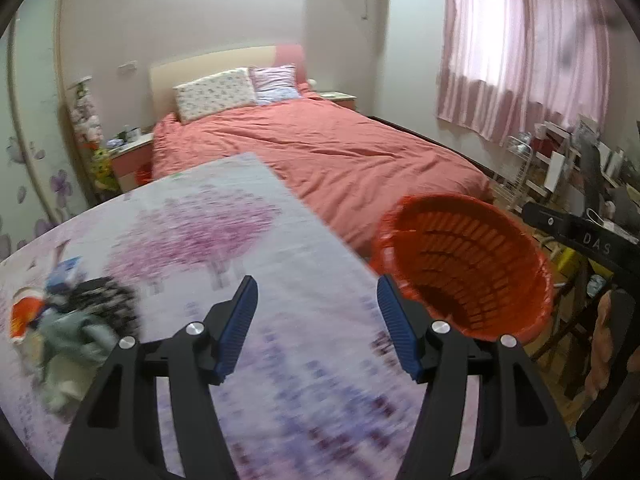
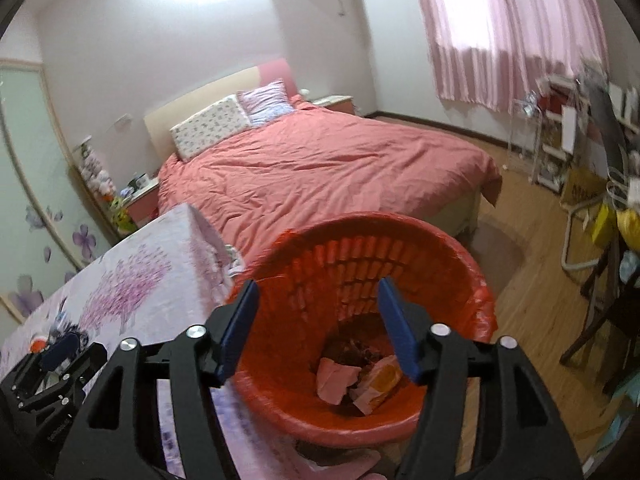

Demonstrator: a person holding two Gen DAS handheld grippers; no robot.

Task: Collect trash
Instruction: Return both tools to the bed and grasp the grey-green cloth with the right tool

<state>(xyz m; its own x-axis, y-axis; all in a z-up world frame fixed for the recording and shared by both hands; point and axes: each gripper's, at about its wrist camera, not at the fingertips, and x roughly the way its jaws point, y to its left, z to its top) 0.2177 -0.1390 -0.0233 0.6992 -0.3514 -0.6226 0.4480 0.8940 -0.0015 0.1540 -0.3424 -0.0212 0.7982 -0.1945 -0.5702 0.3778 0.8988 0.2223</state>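
Left gripper [image 1: 316, 308] at lower centre of its view: fingers spread, nothing between them, positioned above the table [image 1: 248, 240] with its floral cloth. Right gripper [image 2: 316, 312] at lower centre of its view: fingers spread, empty, directly above the open bin [image 2: 460, 264]. The bin, orange with slotted walls, stands just beside the table's right edge; pink and orange paper scraps [image 2: 352, 376] lie at its bottom. A blurred trash pile [image 1: 68, 320] of orange, grey and dark items sits on the table at the lower left of the left view. Beyond the table and bin, mid-frame, a bed [image 1: 320, 148] with a red cover and two pillows. Upper right, pink curtains [image 1: 520, 40].
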